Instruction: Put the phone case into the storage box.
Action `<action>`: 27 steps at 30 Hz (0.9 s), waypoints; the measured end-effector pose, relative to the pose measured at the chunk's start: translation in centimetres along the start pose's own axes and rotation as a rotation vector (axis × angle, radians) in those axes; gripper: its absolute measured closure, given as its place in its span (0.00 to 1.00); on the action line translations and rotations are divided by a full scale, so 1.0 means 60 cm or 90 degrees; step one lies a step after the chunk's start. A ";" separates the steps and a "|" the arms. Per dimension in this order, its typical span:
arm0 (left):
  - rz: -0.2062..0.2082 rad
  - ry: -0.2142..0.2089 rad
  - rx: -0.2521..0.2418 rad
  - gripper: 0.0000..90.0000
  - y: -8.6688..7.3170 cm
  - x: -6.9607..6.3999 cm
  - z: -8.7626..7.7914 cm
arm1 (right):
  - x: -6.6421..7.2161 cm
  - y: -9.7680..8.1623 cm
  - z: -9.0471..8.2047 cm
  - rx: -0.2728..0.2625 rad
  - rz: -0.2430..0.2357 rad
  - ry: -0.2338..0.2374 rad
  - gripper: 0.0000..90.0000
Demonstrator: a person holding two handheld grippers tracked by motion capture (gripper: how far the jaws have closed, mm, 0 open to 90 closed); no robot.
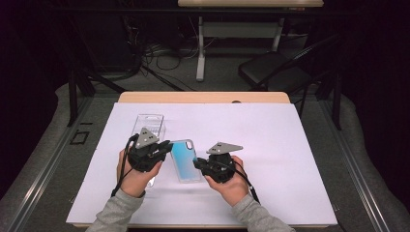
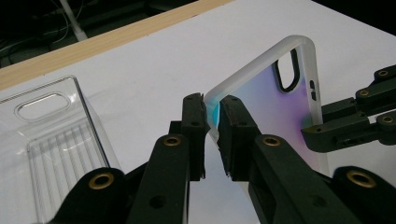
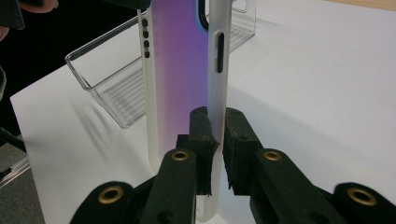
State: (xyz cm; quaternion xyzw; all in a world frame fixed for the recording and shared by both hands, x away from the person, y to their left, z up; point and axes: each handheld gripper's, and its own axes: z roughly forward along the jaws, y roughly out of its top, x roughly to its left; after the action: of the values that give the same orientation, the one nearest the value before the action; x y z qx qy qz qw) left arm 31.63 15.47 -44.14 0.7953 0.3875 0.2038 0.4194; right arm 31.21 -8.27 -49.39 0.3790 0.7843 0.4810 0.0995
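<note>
A translucent phone case (image 1: 186, 159) with a blue-to-purple tint and white frosted rim is held between both hands above the white mat. My left gripper (image 1: 167, 146) is shut on its left rim; in the left gripper view the pads pinch the case (image 2: 261, 100) at its edge, at the gripper (image 2: 212, 123). My right gripper (image 1: 198, 163) is shut on the opposite long rim; in the right gripper view the case (image 3: 184, 70) stands upright with the gripper (image 3: 215, 128) clamped on its side wall below the button slot.
A clear plastic box (image 1: 148, 126) lies on the white mat (image 1: 290, 159) behind the left hand, seen also as the box (image 2: 51, 135) and the box (image 3: 121, 88). The wooden table edge (image 1: 203, 97) runs along the back; a chair (image 1: 275, 70) stands beyond.
</note>
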 end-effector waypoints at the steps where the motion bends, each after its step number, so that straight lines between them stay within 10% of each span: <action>1: -0.003 0.000 -0.001 0.90 0.000 0.000 0.000 | 0.000 0.000 0.000 0.000 0.001 0.000 0.92; 27: -0.008 0.010 -0.004 0.91 -0.002 0.008 0.000 | -0.004 0.003 -0.003 -0.028 0.004 0.014 0.74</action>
State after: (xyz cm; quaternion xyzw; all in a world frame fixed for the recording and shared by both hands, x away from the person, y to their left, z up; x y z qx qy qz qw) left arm 31.86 15.88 -44.23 0.7900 0.3952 0.2085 0.4198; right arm 31.36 -8.50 -49.23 0.3739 0.7735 0.5023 0.0976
